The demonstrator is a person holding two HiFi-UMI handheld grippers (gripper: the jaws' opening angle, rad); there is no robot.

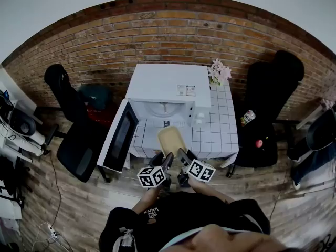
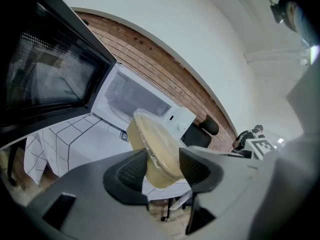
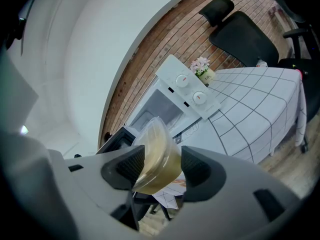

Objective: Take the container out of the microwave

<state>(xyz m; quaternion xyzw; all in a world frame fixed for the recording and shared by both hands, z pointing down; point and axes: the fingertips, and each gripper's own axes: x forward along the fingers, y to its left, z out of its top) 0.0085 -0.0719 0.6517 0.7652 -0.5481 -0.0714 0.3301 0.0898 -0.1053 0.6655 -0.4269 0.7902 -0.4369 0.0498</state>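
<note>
A pale yellow lidded container (image 1: 171, 139) hangs in the air in front of the white microwave (image 1: 167, 91), over the near edge of the checked table (image 1: 220, 130). Both grippers hold it from the near side. My left gripper (image 1: 167, 163) is shut on the container (image 2: 156, 154), one pad on each face of its near end. My right gripper (image 1: 182, 156) is likewise shut on the container (image 3: 157, 159). The microwave door (image 1: 122, 135) stands swung open to the left, and the microwave cavity (image 1: 164, 109) behind the container looks empty.
A small pot of flowers (image 1: 218, 73) stands on the table right of the microwave. Black office chairs (image 1: 79, 135) flank the table, one at the left and another chair (image 1: 270, 104) at the right. A brick wall (image 1: 157, 33) runs behind. The floor is wooden planks.
</note>
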